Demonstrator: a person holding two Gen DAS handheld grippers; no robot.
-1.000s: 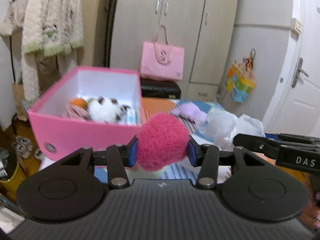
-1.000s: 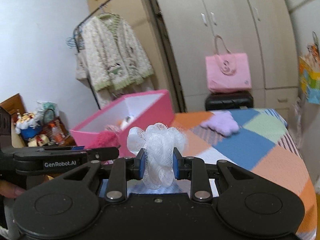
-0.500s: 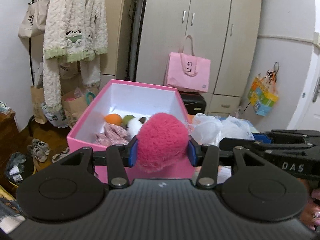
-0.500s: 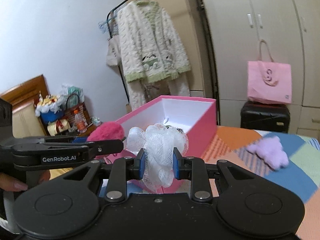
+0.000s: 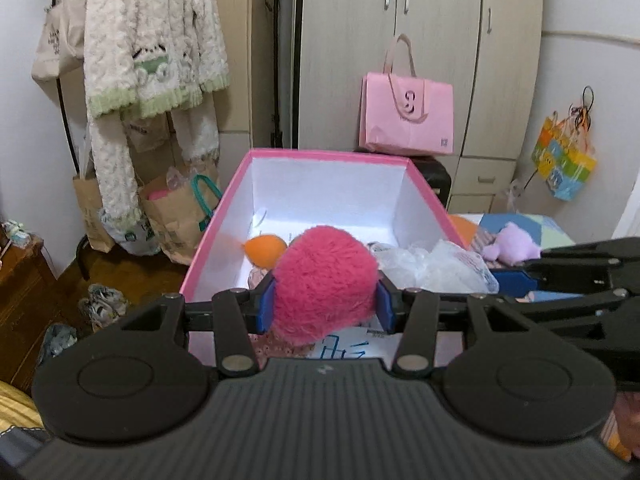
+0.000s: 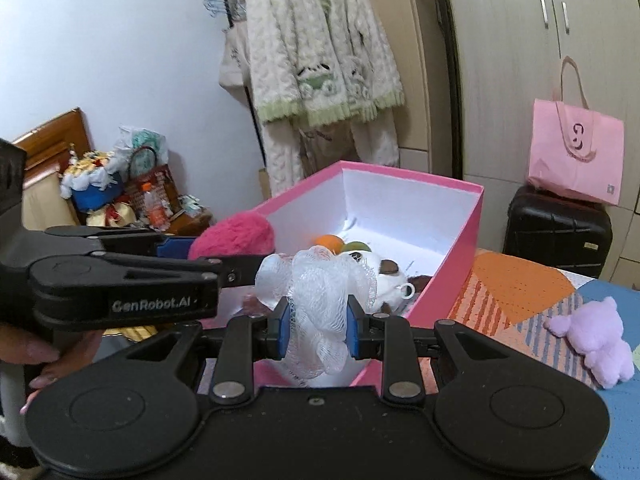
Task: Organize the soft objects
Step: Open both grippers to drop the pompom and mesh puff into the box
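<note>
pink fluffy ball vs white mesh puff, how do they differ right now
The pink fluffy ball is solid, furry and round; the white mesh puff is see-through netting, bunched and ruffled. The ball sits in the left gripper with its jaws set wide; the puff is squeezed in the right gripper, jaws much narrower. Both are soft, clamped, and held by the near end of the pink box.

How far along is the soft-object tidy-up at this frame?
Done: the pink box already holds an orange piece and a white plush. In hand: the left gripper is clamped on a pink pom-pom and the right gripper on a white mesh puff, both at the box, neither released. Left: a purple plush lies on the blanket outside the box.
</note>
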